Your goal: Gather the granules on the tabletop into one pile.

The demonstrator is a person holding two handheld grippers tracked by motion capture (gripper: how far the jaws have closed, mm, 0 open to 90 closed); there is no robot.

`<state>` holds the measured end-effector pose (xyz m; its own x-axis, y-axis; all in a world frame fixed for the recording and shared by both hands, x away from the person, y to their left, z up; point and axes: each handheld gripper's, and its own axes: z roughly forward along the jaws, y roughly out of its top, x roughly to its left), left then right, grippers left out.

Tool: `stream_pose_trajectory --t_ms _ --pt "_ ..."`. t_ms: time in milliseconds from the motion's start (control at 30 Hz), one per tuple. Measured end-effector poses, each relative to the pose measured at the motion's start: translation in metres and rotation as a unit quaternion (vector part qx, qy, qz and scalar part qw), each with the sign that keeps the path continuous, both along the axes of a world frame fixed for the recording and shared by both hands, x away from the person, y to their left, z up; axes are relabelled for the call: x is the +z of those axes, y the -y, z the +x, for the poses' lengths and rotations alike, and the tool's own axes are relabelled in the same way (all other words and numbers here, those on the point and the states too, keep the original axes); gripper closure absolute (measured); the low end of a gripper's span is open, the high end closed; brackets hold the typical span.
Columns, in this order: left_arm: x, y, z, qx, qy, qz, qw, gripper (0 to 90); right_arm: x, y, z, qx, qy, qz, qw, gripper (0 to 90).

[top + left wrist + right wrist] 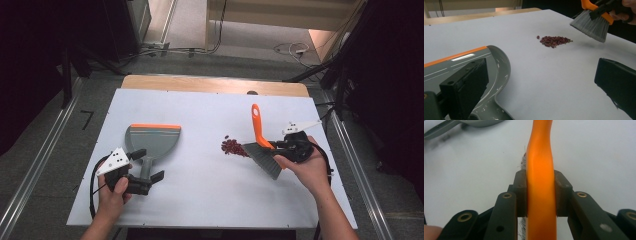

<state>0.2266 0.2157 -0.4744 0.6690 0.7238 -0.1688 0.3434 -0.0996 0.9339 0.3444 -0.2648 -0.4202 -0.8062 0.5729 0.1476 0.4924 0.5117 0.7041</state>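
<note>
Jaws: right gripper (pixel 280 149) clamped on brush (pixel 261 145) handle, left gripper (pixel 150 172) apart around dustpan (pixel 151 141) handle | beans (pixel 233 147) piled on worktop (pixel 200 190), dustpan's 3 o'clock | brush light, bristles floppy, slick handle, so grip low near head

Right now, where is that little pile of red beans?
In the high view the red beans lie on the white table, right of centre, just left of the brush bristles and well right of the grey dustpan.
</note>
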Motion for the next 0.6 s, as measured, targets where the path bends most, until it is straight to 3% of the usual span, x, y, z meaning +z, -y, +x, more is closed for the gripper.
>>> stream_pose_trajectory --t_ms 133,267,367,500,600 --pt "0.0 0.0 0.0 0.002 0.002 -0.001 1.0 0.0 -0.005 0.017 -0.009 -0.024 -0.006 0.012 0.9996 67.8" --pt "0.0 0.001 -0.001 0.003 0.004 -0.001 1.0 0.0 -0.01 0.034 -0.017 -0.045 -0.012 0.043 0.998 67.8" --pt "0.0 0.0 -0.001 0.003 0.006 -0.001 1.0 0.0 -0.015 0.046 -0.022 -0.063 -0.013 0.047 0.9968 67.8" --pt "0.0 0.0 -0.001 0.006 0.008 -0.006 0.9999 0.0 -0.023 0.064 -0.026 -0.09 -0.023 0.077 0.9927 67.8" --pt "0.001 0.0 -0.002 0.005 0.011 -0.003 0.9999 0.0 -0.028 0.075 -0.029 -0.107 -0.025 0.078 0.9909 67.8"
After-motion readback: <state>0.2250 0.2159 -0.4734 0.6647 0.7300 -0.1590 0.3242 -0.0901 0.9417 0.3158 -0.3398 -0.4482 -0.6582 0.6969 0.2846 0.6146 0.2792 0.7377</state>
